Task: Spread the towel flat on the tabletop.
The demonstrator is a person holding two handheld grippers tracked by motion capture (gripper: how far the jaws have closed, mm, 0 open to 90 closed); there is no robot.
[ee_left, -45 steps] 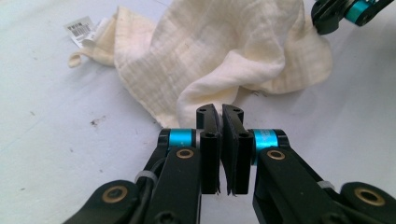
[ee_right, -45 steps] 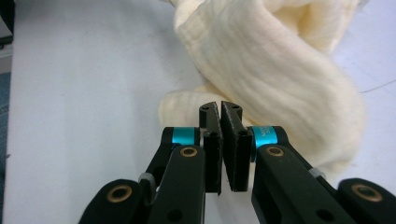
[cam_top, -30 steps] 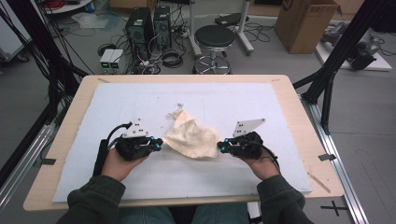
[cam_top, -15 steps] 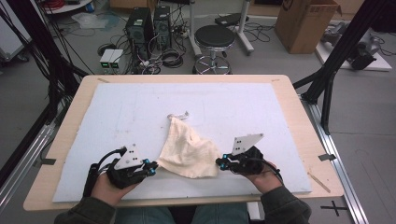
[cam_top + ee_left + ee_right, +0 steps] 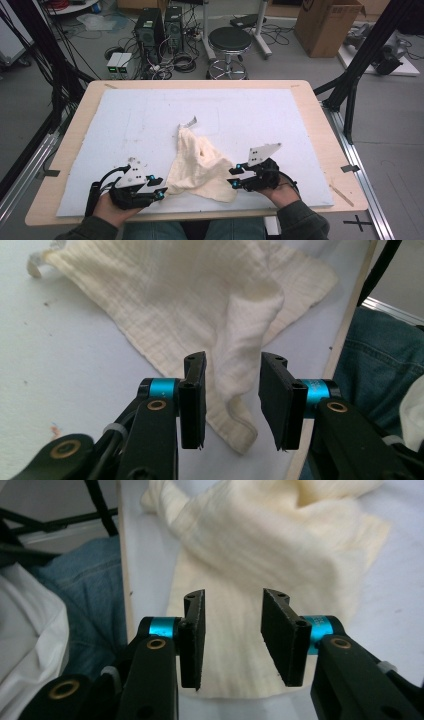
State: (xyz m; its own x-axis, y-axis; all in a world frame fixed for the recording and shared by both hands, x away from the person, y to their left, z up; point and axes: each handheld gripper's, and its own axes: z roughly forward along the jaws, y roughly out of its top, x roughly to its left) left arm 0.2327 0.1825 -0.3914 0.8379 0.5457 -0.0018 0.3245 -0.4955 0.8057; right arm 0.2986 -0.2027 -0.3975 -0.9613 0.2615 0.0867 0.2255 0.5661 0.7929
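A cream waffle-weave cloth (image 5: 200,165) lies rumpled near the front edge of the white mat (image 5: 250,115), with a loop tag (image 5: 189,122) at its far tip. My left gripper (image 5: 161,187) is open at the cloth's front left corner. In the left gripper view the cloth (image 5: 200,305) lies past the left gripper (image 5: 232,400), nothing between its jaws. My right gripper (image 5: 234,177) is open at the cloth's front right corner. In the right gripper view the cloth (image 5: 270,545) spreads under and beyond the right gripper (image 5: 232,637), which holds nothing.
The wooden table (image 5: 325,135) edge runs just beyond the mat on all sides. The person's jeans (image 5: 380,365) show past the front edge. Beyond the table stand a stool (image 5: 229,40), computer towers (image 5: 160,25) and a cardboard box (image 5: 327,25).
Both grippers have pulled back toward the front edge and dragged the cloth with them. The cloth now lies flatter and longer, and both grippers stand open off it.
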